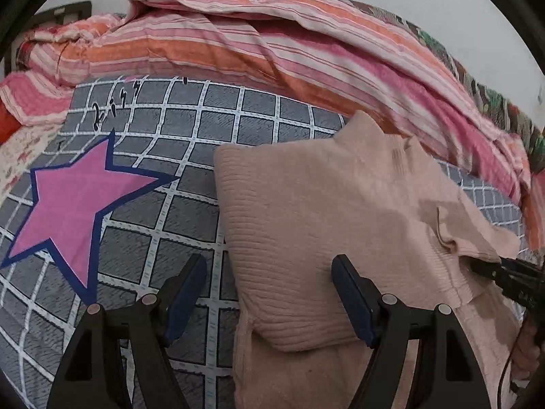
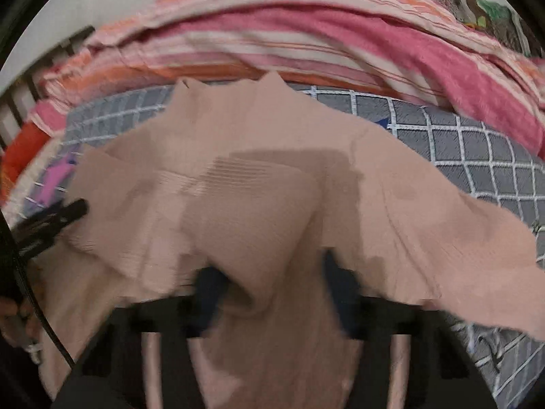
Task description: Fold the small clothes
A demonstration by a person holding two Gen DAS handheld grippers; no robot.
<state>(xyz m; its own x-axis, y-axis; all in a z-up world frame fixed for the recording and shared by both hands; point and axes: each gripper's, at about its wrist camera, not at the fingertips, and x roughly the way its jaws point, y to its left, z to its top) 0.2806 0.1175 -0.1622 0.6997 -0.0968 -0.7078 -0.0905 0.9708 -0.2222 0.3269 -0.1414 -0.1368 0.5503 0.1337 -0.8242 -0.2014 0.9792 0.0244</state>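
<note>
My left tongs [image 1: 269, 293] stand apart with nothing between them, their blue pads hanging over the near left edge of the pink knitted garment [image 1: 323, 225]. The left pad sits over the grey checked bedsheet [image 1: 190, 136], the right pad over the knit itself, and I cannot tell whether either touches the cloth.

The garment lies on the bed, on that bedsheet, toward the right of my left view. Its ribbed upper layer is folded over so that it forms a rounded block, with a looser layer spread beneath it toward me. A large pink star [image 1: 78, 201] with a dark blue border is printed on the sheet to the left of the garment, well apart from it. Along the far side of the bed a bunched striped quilt [image 1: 259, 44] in pink, orange and white runs from left to right.

In the right wrist view the picture is blurred. A fold of the garment [image 2: 252, 225] drapes down between my right tongs [image 2: 272, 279], and the dark pads sit on either side of it, drawn in on the cloth, so I read them as clamped on the garment. From the left wrist view the right tongs [image 1: 490, 271] reach in from the right edge with their tips at the garment's right hem, where the fabric is lifted and puckered.
</note>
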